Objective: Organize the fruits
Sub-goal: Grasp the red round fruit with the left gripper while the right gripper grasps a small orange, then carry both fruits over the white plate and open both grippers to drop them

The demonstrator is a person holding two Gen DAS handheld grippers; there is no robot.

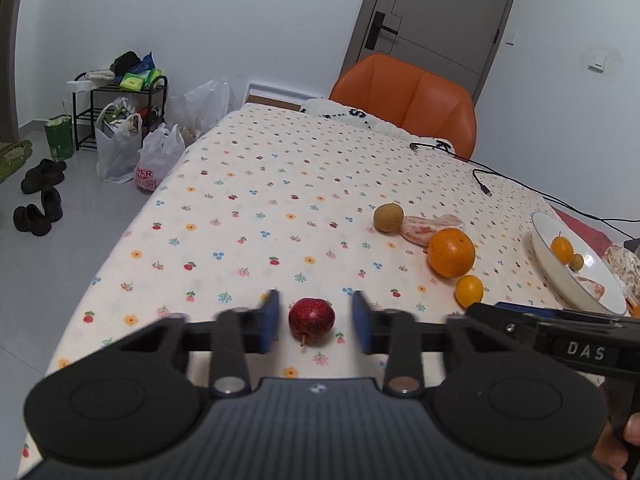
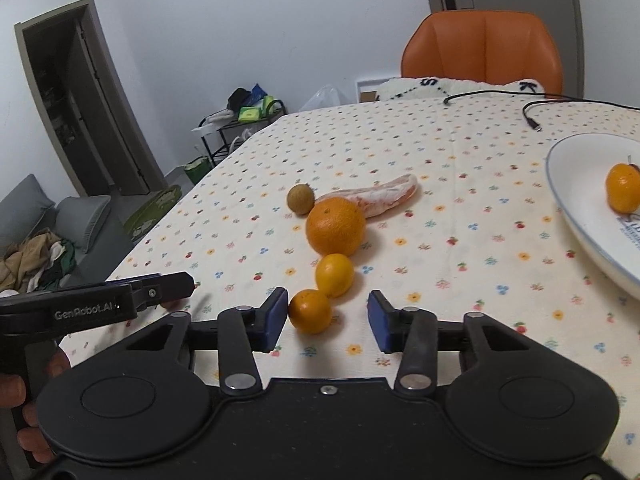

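My left gripper (image 1: 316,316) is open low over the flowered tablecloth, with a small red fruit (image 1: 311,320) lying between its blue pads, touching neither. My right gripper (image 2: 328,316) is open too, and a small orange fruit (image 2: 310,311) on the cloth sits between its fingers, close against the left pad (image 2: 276,314). Just beyond lie a second small yellow-orange fruit (image 2: 335,274), a large orange (image 2: 336,226), a brown round fruit (image 2: 300,199) and a peeled citrus segment (image 2: 384,196). A white plate (image 2: 588,168) at the right holds a small orange fruit (image 2: 623,188).
Two black cables (image 1: 484,188) lie on the far right of the table. An orange chair (image 1: 412,96) stands at the far edge, with a white cushion on it. A hand grips each tool. On the floor to the left are bags, shoes and a rack (image 1: 120,116).
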